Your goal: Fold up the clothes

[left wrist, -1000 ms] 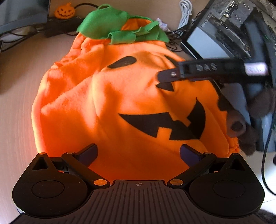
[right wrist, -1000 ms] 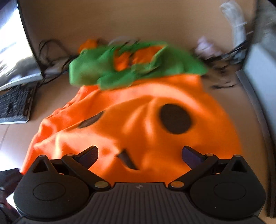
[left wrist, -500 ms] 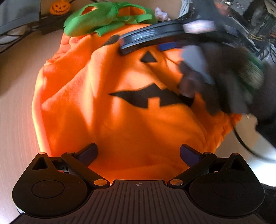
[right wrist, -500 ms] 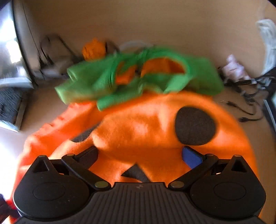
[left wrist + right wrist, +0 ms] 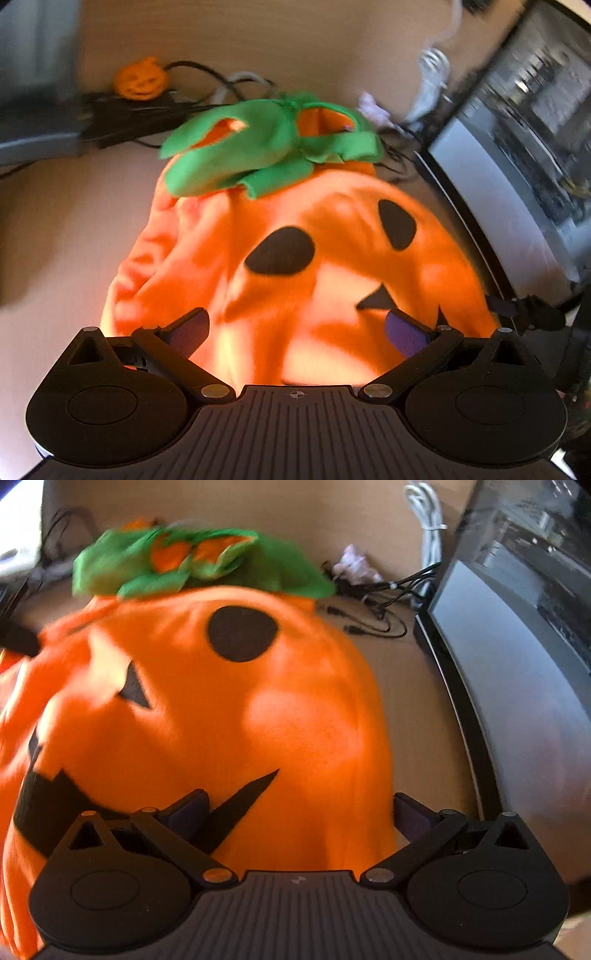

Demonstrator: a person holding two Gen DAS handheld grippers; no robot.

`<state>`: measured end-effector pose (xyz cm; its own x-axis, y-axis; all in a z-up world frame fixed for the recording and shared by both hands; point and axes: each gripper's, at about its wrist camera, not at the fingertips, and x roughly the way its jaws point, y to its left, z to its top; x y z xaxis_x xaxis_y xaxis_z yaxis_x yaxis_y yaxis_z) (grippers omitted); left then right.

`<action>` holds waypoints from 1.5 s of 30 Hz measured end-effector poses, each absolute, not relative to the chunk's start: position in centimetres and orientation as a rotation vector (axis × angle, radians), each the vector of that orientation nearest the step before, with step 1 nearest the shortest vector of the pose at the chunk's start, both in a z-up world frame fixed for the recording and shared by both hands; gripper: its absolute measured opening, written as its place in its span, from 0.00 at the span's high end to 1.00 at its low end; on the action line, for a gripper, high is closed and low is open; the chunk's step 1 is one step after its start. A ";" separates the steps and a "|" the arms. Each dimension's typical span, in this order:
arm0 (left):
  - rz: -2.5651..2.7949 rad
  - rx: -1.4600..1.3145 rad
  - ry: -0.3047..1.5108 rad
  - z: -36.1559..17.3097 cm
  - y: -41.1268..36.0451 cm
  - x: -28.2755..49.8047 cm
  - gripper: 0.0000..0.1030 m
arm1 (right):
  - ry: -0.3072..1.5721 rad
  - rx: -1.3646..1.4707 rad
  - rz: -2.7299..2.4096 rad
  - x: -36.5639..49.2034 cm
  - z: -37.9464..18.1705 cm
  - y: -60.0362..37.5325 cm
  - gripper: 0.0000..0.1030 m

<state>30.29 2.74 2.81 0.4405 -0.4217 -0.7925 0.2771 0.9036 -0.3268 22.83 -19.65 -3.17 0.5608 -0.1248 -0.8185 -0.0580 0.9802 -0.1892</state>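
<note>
The costume [image 5: 295, 288] lay on the tabletop [image 5: 55, 229]; left tool [image 5: 297, 326] and right tool [image 5: 301, 810] gaped wide over it.

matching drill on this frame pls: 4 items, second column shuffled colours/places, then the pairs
Items:
1. pumpkin costume
2. leaf collar
3. small pumpkin figure
4. white cable

Descriptions:
A. green, at the costume's far end
B. coiled against the back wall, right of the costume
C. orange with black face patches, under both open grippers
D. far left at the back, beside dark cables

Pairs: 1-C, 2-A, 3-D, 4-B
</note>
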 end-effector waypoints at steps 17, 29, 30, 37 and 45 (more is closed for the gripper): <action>-0.359 -0.055 1.063 0.8 2.4 30.7 0.00 | 0.695 -0.117 0.019 34.4 4.4 -17.6 0.09; -0.348 -0.111 0.954 4.6 2.7 32.8 0.00 | 0.865 -0.182 0.047 44.8 -1.3 -15.8 0.75; -0.343 -0.110 0.950 4.7 2.7 32.9 0.00 | 0.855 -0.150 0.047 44.6 -1.0 -16.3 0.78; -0.311 -0.115 0.896 5.9 2.5 34.0 0.00 | 0.738 -0.050 0.108 38.0 1.8 -16.3 0.80; -0.258 -0.161 0.874 6.3 2.1 34.9 0.00 | 0.812 -0.001 0.074 32.3 -2.3 -15.6 0.81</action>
<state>34.86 2.08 6.26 0.6137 -0.2881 -0.7351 0.1574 0.9570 -0.2436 32.34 -15.56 -2.30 0.6859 0.0652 -0.7248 -0.0662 0.9974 0.0271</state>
